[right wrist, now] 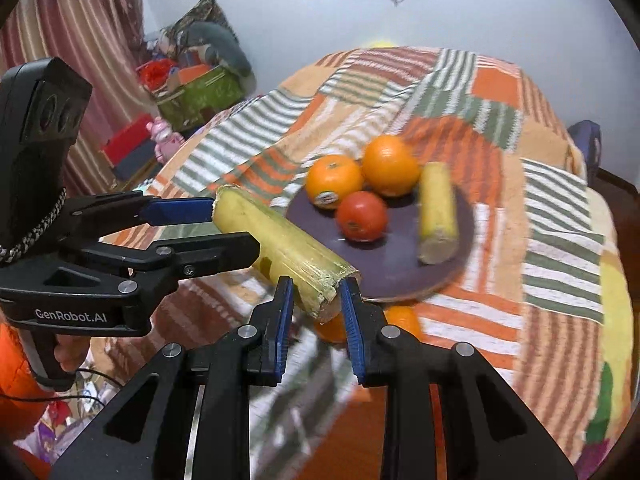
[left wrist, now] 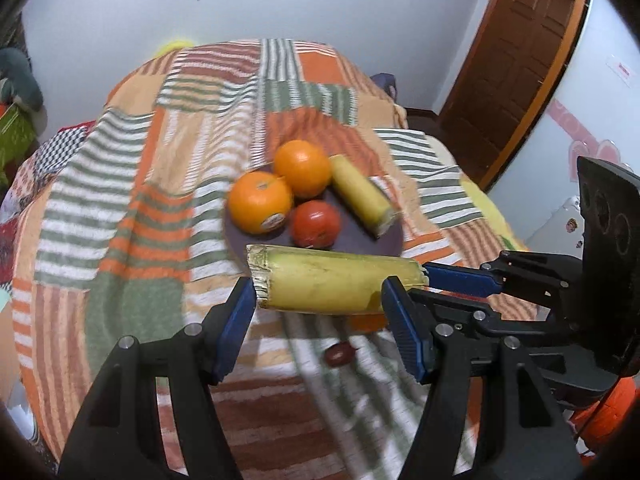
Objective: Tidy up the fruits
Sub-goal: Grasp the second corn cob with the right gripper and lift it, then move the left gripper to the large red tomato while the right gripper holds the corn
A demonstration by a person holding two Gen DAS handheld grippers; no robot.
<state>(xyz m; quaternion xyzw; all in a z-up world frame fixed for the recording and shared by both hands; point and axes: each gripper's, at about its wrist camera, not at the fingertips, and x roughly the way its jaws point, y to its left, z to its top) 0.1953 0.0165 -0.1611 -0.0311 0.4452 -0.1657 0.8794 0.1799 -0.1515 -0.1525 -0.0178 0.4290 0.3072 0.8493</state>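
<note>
A cut yellow stalk [left wrist: 328, 284] hangs over the near rim of a dark purple plate [left wrist: 396, 236]. My right gripper [right wrist: 317, 284] is shut on the stalk's [right wrist: 280, 248] near cut end. From the left wrist view, the right gripper [left wrist: 422, 280] reaches in from the right. My left gripper [left wrist: 319, 286] stands open along the stalk. One tip is at the stalk's far end and the other crosses in front of it, neither pad pressing. On the plate [right wrist: 384, 264] lie two oranges [right wrist: 334, 180] [right wrist: 390, 164], a red fruit [right wrist: 362, 216] and a second yellow stalk [right wrist: 438, 216].
A striped patchwork blanket [left wrist: 132, 208] covers the bed. Another orange [right wrist: 402, 320] and a small dark red fruit [left wrist: 338, 354] lie on it below the held stalk. A wooden door [left wrist: 516, 60] is at the right; boxes and toys [right wrist: 192, 92] are piled at the left.
</note>
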